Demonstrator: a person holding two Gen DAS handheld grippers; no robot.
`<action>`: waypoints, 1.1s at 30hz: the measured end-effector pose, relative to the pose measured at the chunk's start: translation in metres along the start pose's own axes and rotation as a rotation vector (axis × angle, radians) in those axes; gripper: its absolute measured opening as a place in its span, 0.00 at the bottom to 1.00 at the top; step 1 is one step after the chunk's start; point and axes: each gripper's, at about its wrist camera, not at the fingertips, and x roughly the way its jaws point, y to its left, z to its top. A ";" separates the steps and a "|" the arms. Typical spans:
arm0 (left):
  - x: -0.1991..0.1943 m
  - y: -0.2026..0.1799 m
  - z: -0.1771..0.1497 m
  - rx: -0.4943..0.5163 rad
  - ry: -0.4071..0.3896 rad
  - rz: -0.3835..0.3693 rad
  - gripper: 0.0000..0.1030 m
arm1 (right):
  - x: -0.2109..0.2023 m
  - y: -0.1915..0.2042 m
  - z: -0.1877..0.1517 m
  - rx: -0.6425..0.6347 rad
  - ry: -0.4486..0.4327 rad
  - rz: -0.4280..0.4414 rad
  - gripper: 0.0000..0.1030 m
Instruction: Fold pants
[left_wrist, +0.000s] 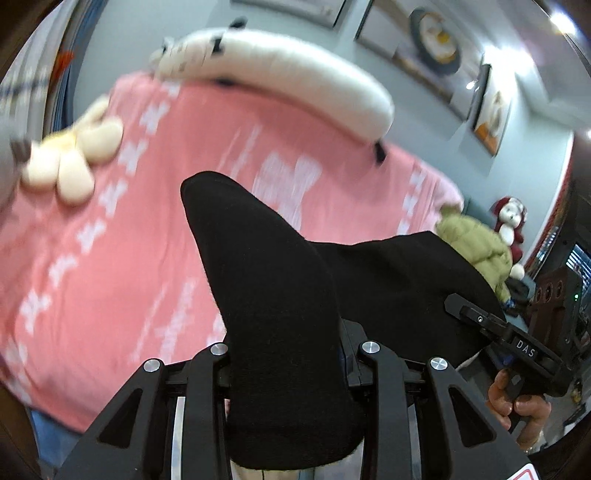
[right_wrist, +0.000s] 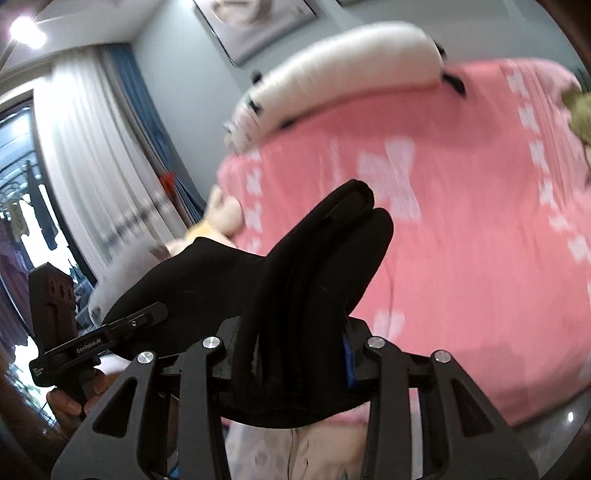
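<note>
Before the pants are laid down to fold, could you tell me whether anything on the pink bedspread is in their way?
Nothing visible blocks the middle of the pink bedspread. The black pants hang above it; a cream plush toy, long white plush and green plush sit along its edges.

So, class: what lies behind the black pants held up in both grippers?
Behind the black pants spreads a pink bedspread with a long white plush at its far edge. The pants cover part of the bedspread, so anything there is hidden.

Pants (left_wrist: 280, 295): plain black. Bedspread (left_wrist: 110, 240): pink, white bow-like motifs in rows. Long plush (left_wrist: 295, 81): white, small black marks. Flower plush (left_wrist: 74, 155): cream petals, yellow centre. Plush at bed corner (left_wrist: 476, 240): olive green. Doll (left_wrist: 511, 221): dark red, white face. Curtains (right_wrist: 92, 147): white with blue. Wall (left_wrist: 221, 18): grey-blue.
</note>
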 end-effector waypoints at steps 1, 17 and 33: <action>-0.004 -0.002 0.008 0.007 -0.029 -0.007 0.28 | -0.002 0.005 0.012 -0.023 -0.040 0.014 0.35; 0.014 -0.004 0.138 0.143 -0.370 0.004 0.28 | 0.063 0.004 0.130 -0.146 -0.276 0.111 0.35; 0.237 0.098 0.156 0.052 -0.172 0.104 0.44 | 0.311 -0.169 0.095 0.013 -0.002 -0.043 0.67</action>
